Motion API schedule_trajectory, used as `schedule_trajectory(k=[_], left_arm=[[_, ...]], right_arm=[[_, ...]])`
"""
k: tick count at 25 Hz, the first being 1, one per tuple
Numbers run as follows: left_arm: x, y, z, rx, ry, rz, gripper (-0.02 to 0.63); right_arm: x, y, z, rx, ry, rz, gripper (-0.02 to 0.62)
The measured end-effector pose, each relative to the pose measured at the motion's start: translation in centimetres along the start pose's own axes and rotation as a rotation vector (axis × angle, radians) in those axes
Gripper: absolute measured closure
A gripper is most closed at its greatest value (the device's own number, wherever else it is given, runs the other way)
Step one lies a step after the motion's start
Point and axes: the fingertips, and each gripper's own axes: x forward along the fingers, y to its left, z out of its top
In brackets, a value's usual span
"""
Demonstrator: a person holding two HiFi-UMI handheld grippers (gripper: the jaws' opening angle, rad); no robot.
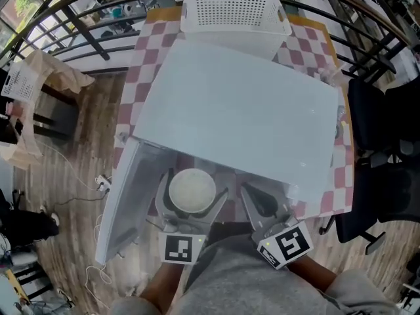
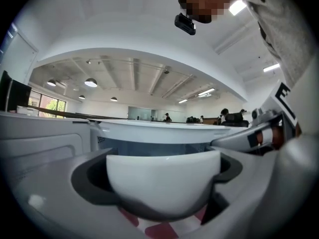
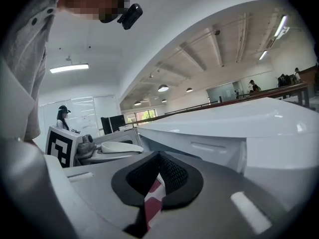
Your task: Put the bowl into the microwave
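A white bowl point(image 1: 192, 189) sits between the jaws of my left gripper point(image 1: 193, 184), which is shut on it in front of the white microwave point(image 1: 243, 110). The microwave door point(image 1: 125, 195) hangs open to the left. In the left gripper view the bowl point(image 2: 164, 183) fills the space between the pads, with the microwave's open front point(image 2: 164, 133) just behind it. My right gripper point(image 1: 252, 195) is beside it on the right, shut with nothing in it. In the right gripper view only a slit between the pads point(image 3: 172, 176) shows the red-checked cloth, and the bowl point(image 3: 117, 147) lies to the left.
The microwave stands on a table with a red-and-white checked cloth point(image 1: 154, 38). A white perforated basket point(image 1: 233, 15) sits behind it. A black chair point(image 1: 374, 123) stands at the right, and a dark railing point(image 1: 85, 18) runs along the back.
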Motion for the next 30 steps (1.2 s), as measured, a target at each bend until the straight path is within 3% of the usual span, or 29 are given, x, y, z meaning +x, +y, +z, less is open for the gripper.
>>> schedule_trajectory(k=[14, 24, 30], left_arm=[[4.4, 0.4, -3.4, 0.029, 0.075, -0.121, 0.063], [8.4, 0.7, -6.7, 0.102, 0.094, -0.171, 0.063], [10.6, 0.2, -8.4, 0.136, 0.117, -0.22, 0.063]], right_arm=[[0.4, -1.5, 1.7, -0.017, -0.061, -0.19, 0.598], [-0.2, -2.3, 2.1, 0.039, -0.083, -0.314, 0.598], [-0.5, -2.5, 2.5, 0.018, -0.089, -0.372, 0.598]])
